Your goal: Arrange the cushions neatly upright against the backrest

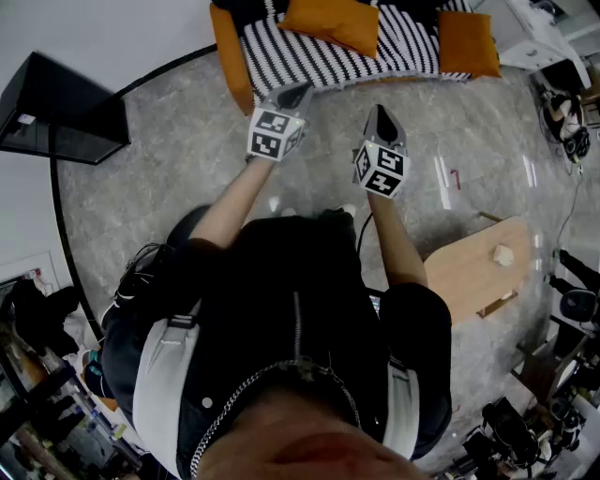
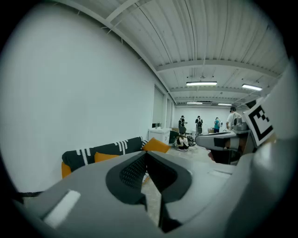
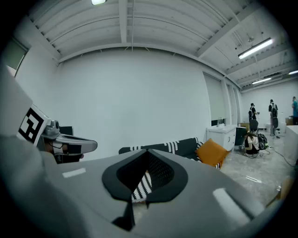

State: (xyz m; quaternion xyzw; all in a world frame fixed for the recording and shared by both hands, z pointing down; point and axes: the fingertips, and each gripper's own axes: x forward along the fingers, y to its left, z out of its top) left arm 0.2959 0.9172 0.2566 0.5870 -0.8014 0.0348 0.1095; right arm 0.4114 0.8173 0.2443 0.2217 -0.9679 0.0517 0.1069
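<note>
Left gripper [image 1: 300, 92] and right gripper [image 1: 382, 114] both show in the head view with jaws pressed together and nothing between them. The forearms reach forward side by side with the elbows a little bent. Both tips aim at the striped sofa [image 1: 302, 54] but hang over the grey floor [image 1: 169, 159], apart from it. An orange cushion [image 1: 330, 22] lies slumped on the seat at an angle, not upright. The orange block [image 1: 466, 42] at the sofa's right end could be a second cushion or an armrest; I cannot tell which. A wooden table [image 1: 469, 272] stands to the person's right, well clear of both grippers.

From the left gripper view, the closed jaws point a little downward, towards the sofa across open floor. The dark backrest [image 2: 109, 148] carries white stripes, and the cushion leans out at its far end. The other gripper shows at the right edge, level with this one.

From the right gripper view, the jaws are again closed on nothing, with striped fabric visible beyond the tips. The cushion sits right of the jaws, near the sofa's end.

Both grippers look carried shut simply because the work has not begun: this reads as the approach. The jaws must spread before either can take a cushion's edge and stand it up
</note>
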